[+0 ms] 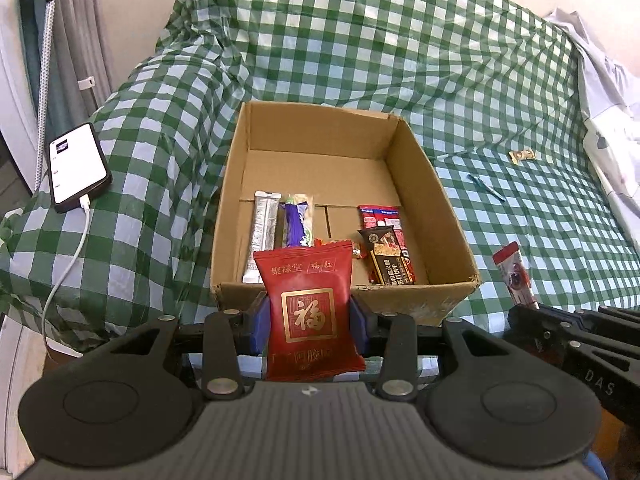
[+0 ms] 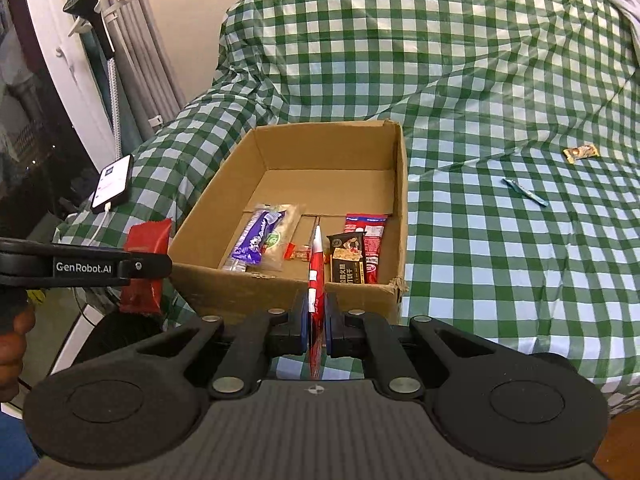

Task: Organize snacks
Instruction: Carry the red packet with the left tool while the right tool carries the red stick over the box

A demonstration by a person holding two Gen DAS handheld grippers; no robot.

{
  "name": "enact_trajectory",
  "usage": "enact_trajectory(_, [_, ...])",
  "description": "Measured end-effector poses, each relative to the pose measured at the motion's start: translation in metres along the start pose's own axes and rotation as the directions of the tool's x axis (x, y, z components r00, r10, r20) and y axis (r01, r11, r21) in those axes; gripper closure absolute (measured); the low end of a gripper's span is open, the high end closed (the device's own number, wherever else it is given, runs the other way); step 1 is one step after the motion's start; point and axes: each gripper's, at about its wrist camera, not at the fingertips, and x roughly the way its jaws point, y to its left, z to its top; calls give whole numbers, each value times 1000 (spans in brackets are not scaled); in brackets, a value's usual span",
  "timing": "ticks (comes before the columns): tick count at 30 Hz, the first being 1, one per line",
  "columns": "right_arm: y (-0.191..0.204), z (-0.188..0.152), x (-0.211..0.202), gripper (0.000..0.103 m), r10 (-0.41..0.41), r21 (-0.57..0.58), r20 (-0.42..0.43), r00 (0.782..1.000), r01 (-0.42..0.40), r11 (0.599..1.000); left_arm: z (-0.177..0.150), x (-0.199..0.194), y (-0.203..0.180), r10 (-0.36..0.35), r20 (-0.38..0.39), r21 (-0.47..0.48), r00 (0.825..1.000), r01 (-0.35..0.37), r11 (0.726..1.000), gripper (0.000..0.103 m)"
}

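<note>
Both grippers are matte black plastic: the left gripper [image 1: 311,316] and right gripper [image 2: 317,312] have blue pads [image 1: 259,320] on the jaws, silver screw heads on the linkage arms, round discs either side, and a ribbed grey housing. White "GenRobot.AI" and "DAS" lettering marks the sides.

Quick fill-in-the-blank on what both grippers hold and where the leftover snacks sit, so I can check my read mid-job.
1. The left gripper is shut on a ____ square packet.
2. The right gripper pinches a thin red stick pack just in front of the ____ box.
3. The gold-wrapped candy lies on the checked ____, outside that box.

Missing words: red; cardboard; cloth
</note>
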Motion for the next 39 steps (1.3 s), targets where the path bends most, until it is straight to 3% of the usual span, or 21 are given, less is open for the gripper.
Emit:
enact_trajectory(20, [2,32,37,95,-14,-17,-20,1000,14,1000,37,41,4,46,-61,-9,997,-47,999,58])
enact_trajectory(39, [-17,79,130,95,-2,-11,-78,997,1,1000,86,130,-4,65,-141,14,988,-64,998,57])
